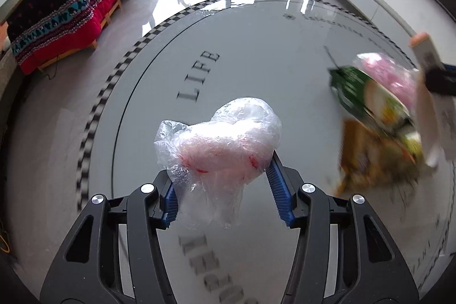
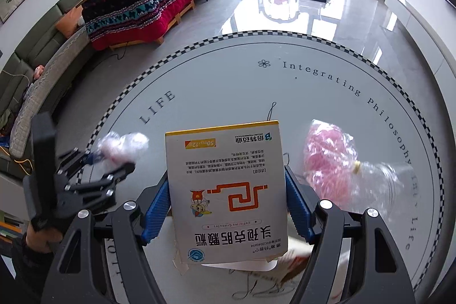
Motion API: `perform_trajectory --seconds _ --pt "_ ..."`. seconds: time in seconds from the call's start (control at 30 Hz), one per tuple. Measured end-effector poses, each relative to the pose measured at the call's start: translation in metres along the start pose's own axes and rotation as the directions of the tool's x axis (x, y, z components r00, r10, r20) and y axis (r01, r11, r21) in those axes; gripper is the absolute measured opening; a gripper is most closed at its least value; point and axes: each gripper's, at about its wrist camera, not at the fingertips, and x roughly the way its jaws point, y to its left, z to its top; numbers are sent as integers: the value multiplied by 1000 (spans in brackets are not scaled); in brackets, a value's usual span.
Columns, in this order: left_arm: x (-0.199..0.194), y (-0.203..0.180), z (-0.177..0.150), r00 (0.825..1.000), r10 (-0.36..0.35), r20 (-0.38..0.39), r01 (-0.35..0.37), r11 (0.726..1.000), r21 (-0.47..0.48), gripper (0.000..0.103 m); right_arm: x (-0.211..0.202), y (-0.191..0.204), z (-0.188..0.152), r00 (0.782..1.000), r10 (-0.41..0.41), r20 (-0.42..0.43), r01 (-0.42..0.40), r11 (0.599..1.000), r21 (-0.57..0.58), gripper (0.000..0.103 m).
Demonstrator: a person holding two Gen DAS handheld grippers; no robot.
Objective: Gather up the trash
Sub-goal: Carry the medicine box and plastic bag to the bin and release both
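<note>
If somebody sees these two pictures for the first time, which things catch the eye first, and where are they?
The white medicine box, printed with an orange maze, fills the middle of the right wrist view, clamped between the right tongs. In the left wrist view, a crumpled clear plastic bag with pinkish contents sits between the left tongs. Under both lies the round grey table with a checkered border and lettering.

Crumpled clear plastic bag (image 1: 219, 138), white medicine box (image 2: 228, 190)
</note>
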Motion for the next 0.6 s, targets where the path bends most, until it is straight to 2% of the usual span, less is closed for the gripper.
perform_trajectory --seconds 0.2,0.43,0.6 --pt "-48 -3 -45 999 -29 27 29 1000 -1 53 -21 32 -20 1000 19 2 -19 1000 -22 73" --pt "-91 1 -98 998 -28 62 30 999 -39 53 -37 82 -51 998 69 -11 -70 994 -83 73" --pt "-117 14 -140 997 8 73 -2 997 -80 53 -39 129 -80 992 122 -39 -127 983 -135 73"
